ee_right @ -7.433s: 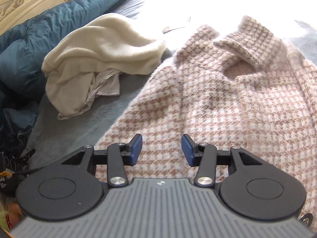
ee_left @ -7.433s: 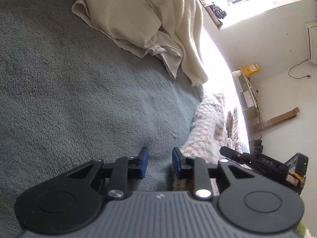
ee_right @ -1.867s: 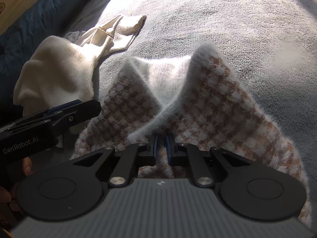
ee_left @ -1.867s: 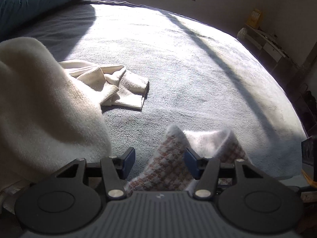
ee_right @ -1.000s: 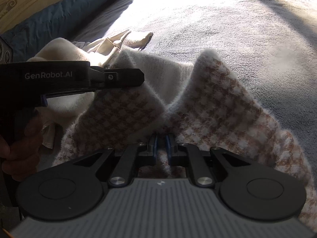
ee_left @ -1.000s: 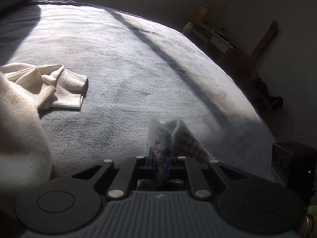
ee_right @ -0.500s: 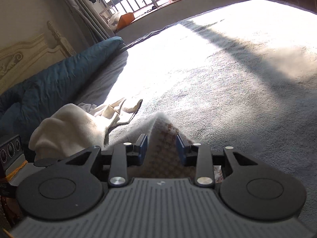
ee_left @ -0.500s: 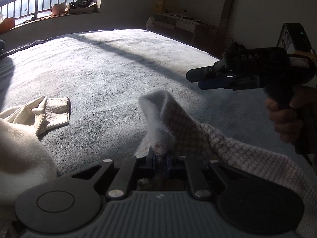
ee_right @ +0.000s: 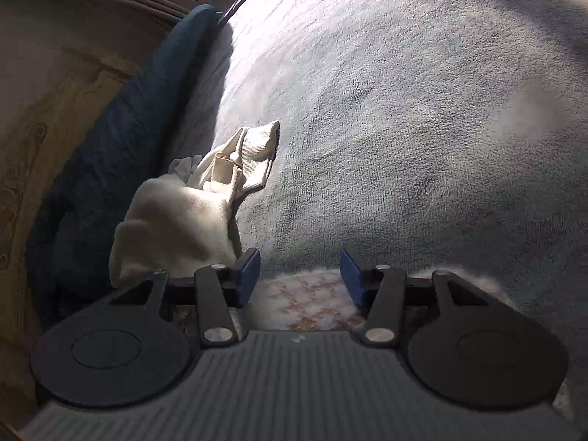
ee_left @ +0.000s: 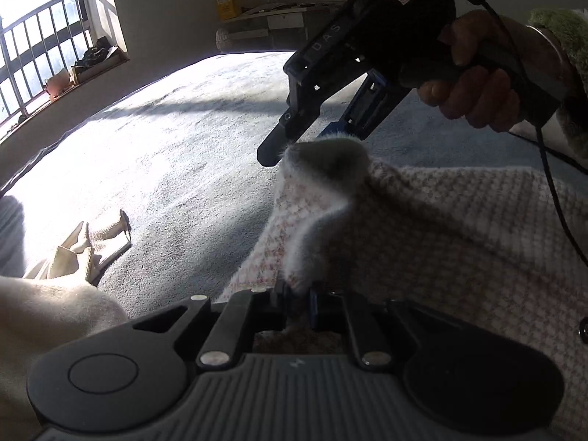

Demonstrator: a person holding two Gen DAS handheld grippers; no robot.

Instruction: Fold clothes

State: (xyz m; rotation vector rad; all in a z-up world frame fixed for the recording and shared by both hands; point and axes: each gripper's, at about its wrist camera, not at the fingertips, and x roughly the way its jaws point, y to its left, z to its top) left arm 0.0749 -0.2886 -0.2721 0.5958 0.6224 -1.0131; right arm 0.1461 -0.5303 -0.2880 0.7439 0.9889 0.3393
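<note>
A pink-and-white houndstooth sweater point(ee_left: 441, 220) lies on the grey bed cover point(ee_left: 176, 139). My left gripper point(ee_left: 296, 299) is shut on a raised fold of it, which stands up in a peak. In the left wrist view my right gripper point(ee_left: 308, 139) hovers just over that peak, held by a hand point(ee_left: 477, 99). In its own view the right gripper point(ee_right: 299, 275) has its jaws opening; the sweater's edge point(ee_right: 312, 305) lies below the gap and the blue pads point(ee_right: 250, 268) do not press on it.
A cream garment point(ee_right: 176, 220) lies heaped at the left with a ribbed cuff point(ee_right: 257, 154) sticking out. A dark blue duvet point(ee_right: 110, 154) runs along the carved headboard point(ee_right: 36, 110). Beyond the bed are a barred window point(ee_left: 36, 55) and a low shelf point(ee_left: 275, 25).
My right gripper has let go of the sweater and lifted, its jaws now apart. My left gripper rolled and shifted sideways with the fold pinched; the right gripper came in over the peak.
</note>
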